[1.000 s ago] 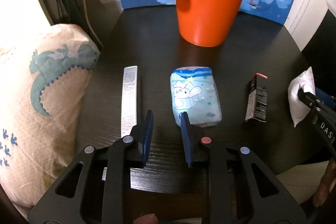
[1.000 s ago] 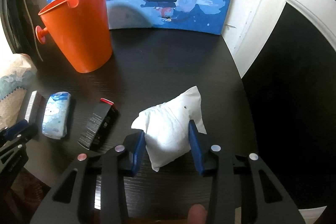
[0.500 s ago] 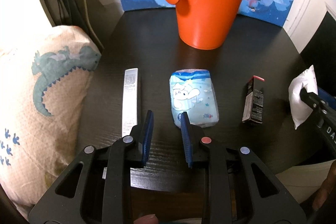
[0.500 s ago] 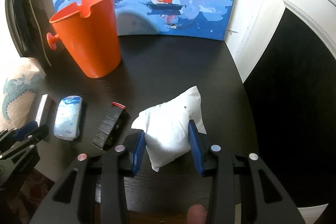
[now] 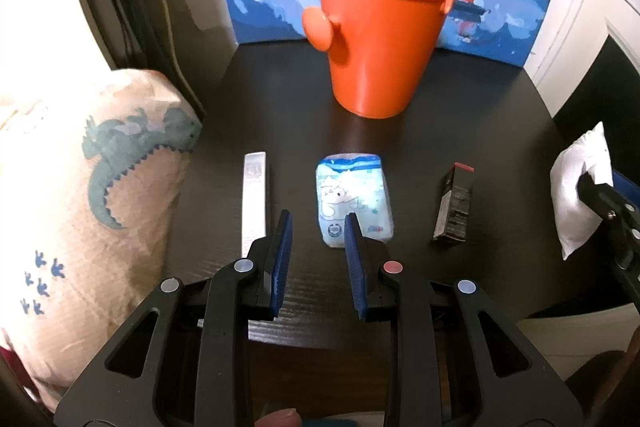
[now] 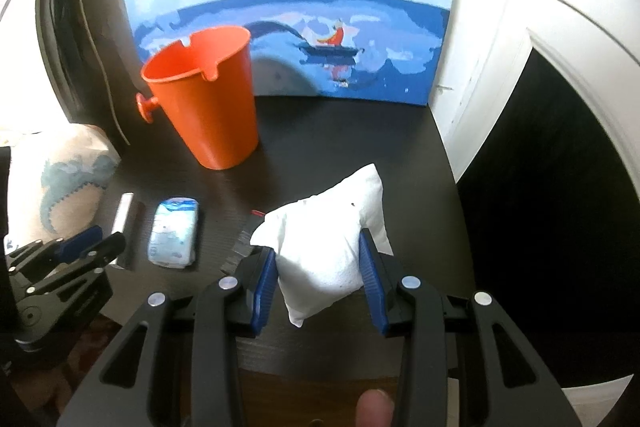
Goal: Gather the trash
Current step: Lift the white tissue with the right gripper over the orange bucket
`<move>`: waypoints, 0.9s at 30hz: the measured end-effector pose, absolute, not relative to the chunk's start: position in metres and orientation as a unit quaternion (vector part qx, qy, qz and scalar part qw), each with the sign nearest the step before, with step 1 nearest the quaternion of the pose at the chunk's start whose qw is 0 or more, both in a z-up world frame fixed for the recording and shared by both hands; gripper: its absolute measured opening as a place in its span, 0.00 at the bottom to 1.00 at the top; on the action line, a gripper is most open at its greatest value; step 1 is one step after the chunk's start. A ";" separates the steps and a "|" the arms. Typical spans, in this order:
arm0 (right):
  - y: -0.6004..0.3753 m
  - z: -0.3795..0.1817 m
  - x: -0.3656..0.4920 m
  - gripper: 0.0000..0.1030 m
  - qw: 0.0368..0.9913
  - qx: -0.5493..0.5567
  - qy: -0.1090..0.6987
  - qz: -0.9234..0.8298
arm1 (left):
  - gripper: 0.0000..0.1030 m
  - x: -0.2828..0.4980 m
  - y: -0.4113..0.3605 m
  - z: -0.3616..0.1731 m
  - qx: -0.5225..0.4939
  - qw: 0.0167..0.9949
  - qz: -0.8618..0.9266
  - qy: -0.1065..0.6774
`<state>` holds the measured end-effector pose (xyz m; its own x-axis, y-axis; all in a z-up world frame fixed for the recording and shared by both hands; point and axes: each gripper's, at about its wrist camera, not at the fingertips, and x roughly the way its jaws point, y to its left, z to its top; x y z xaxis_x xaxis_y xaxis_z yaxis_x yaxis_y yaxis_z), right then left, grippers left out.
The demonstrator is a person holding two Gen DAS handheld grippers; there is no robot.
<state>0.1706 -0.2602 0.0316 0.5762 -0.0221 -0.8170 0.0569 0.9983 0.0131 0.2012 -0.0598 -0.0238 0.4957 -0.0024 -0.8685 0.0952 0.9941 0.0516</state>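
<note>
My right gripper (image 6: pixel 320 267) is shut on a white crumpled tissue wad (image 6: pixel 324 247) and holds it above the dark table; the wad also shows in the left wrist view (image 5: pixel 576 187). An orange bucket (image 6: pixel 204 99) stands at the back of the table, also in the left wrist view (image 5: pixel 380 43). My left gripper (image 5: pixel 316 247) is open and empty, just in front of a blue tissue packet (image 5: pixel 352 203). A slim white box (image 5: pixel 254 203) lies to the left of the packet and a black box (image 5: pixel 454 207) to its right.
A blue painting (image 6: pixel 288 7) leans at the back of the dark table (image 5: pixel 280 99). A dinosaur-print cushion (image 5: pixel 80 195) presses against the table's left edge. A white door frame (image 6: pixel 520 47) and a dark opening are to the right.
My right gripper has risen with the tissue wad and moved left toward the bucket. My left gripper has pulled back slightly and stays open.
</note>
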 end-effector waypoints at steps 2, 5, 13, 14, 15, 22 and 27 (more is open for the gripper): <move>-0.260 0.038 0.167 0.38 0.889 0.016 0.458 -0.023 | 0.27 0.199 -0.060 -0.017 0.045 0.865 -0.028 0.499; -0.260 0.051 0.158 0.38 0.892 0.019 0.452 -0.019 | 0.27 0.194 -0.060 -0.005 0.048 0.869 -0.026 0.492; -0.259 0.083 0.134 0.38 0.901 0.025 0.433 -0.009 | 0.27 0.172 -0.054 0.031 0.048 0.882 -0.025 0.468; -0.257 0.087 0.130 0.38 0.902 0.023 0.430 -0.008 | 0.27 0.168 -0.053 0.036 0.046 0.884 -0.025 0.465; -0.255 0.090 0.126 0.38 0.904 0.022 0.427 -0.006 | 0.27 0.165 -0.052 0.040 0.046 0.885 -0.025 0.463; -0.244 0.107 0.108 0.38 0.909 0.016 0.417 0.011 | 0.27 0.146 -0.047 0.058 0.041 0.891 -0.030 0.450; -0.240 0.118 0.106 0.38 0.913 0.013 0.408 0.017 | 0.27 0.145 -0.046 0.063 0.040 0.893 -0.032 0.447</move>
<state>0.1060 -0.2404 0.1175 0.6661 0.0421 -0.7447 -0.0207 0.9991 0.0379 0.1447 -0.0457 0.0628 0.5984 -0.0223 -0.8009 0.0932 0.9948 0.0420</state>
